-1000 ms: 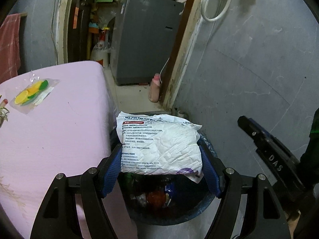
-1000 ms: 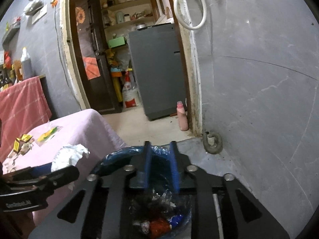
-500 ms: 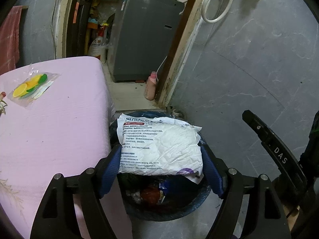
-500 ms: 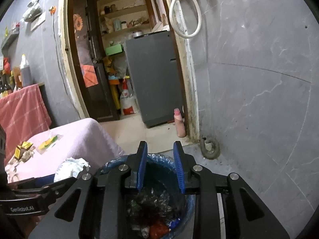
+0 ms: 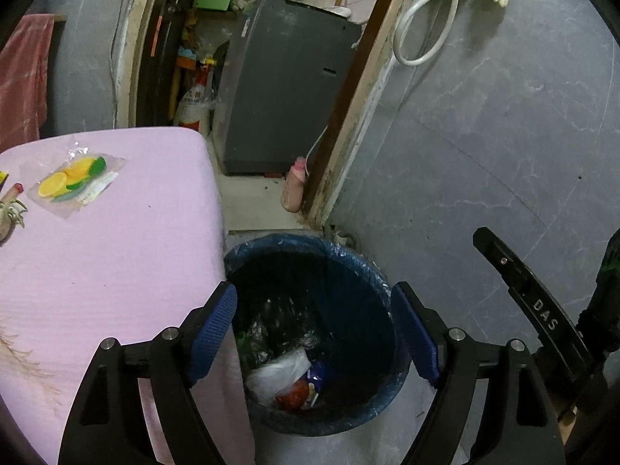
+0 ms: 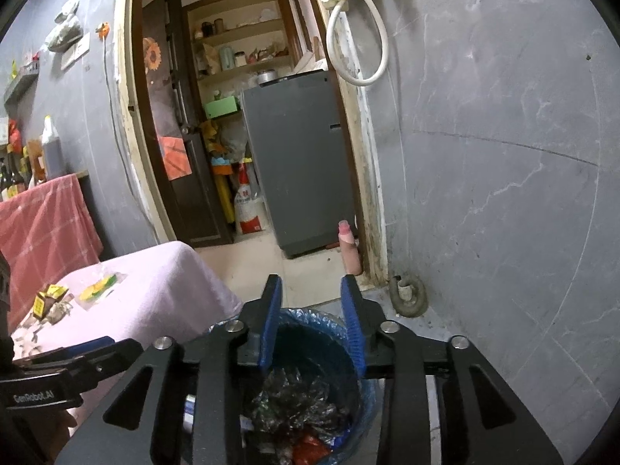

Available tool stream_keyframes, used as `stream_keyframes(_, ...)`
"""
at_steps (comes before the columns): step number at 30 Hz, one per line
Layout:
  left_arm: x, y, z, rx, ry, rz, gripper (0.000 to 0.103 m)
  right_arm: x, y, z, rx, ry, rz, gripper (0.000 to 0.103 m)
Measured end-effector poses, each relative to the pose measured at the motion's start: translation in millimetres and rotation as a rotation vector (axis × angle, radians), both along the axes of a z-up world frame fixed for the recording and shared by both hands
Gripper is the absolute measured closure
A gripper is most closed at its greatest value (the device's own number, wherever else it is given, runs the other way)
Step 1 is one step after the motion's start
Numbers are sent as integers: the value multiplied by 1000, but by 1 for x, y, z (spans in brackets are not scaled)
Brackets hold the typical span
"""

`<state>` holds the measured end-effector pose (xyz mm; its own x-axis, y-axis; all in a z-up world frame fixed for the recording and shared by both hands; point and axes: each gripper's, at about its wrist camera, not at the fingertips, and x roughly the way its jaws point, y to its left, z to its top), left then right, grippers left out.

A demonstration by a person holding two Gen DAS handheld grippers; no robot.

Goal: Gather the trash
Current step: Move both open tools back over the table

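Left gripper (image 5: pixel 314 333) hangs over the trash bin (image 5: pixel 372 271), jaws wide and opening, nothing between the blue pads (image 5: pixel 215 329) — only the bin's dark inside shows through the gap. The bin is round, lined w/ a blue plastic bag, standing on the grey floor just beside the pink-covered table (image 5: pixel 116 255) and near the door frame. Down in it: a white plastic packet (image 5: pixel 277 374) on the trash pile, touching a red-and-blue wrapper (image 5: pixel 306 387), w/ crumpled clear film above them.

Right gripper (image 6: pixel 312 317) also sits over the bin (image 6: pixel 302 316), pointing at the far rim; its jaws are opening too, partly apart, and hold nothing. Under it — black crumpled plastic (image 6: pixel 294 395) and a red scrap (image 6: pixel 310 443) in the bin.

Still on the table: a clear bag of yellow and green slices (image 5: pixel 73 180) towards the far edge, plus small yellow-and-black packets (image 6: pixel 48 298) further left in the right wrist view.

Bkgd: a grey appliance (image 5: pixel 286 89) through the doorway, a pink bottle (image 5: pixel 293 186) on the floor by the frame, a white hose (image 5: pixel 422 31) looped on the grey wall.
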<state>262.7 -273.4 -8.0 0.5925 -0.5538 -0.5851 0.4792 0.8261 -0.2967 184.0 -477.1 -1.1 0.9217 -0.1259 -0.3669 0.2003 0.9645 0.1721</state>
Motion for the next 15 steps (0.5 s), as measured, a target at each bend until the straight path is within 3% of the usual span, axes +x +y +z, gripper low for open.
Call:
stream_keyframes(1,-1,2,2,-3,-9,5,26,-1,1,1,1,-10,2,56)
stream_keyframes(5,-6,13,14,-9,-70,54,26,-1,7,8,-13,-30,8,56)
stream_keyframes(7,-8,21,21,-10,-104,90,24,-2,11,12,-15,-47,13,50)
stream_keyframes(9,-12,31,26,-14,-132,118,13,-2,14,16,-21,-64,14,47)
stream_keyframes(13,-19,51,38,-24,-202,180,10,-3,20,21,-16,-95,20,30)
stream_keyframes(15,-20,59,44,-16,-227,205,10,-2,25,24,-14,-109,26,27)
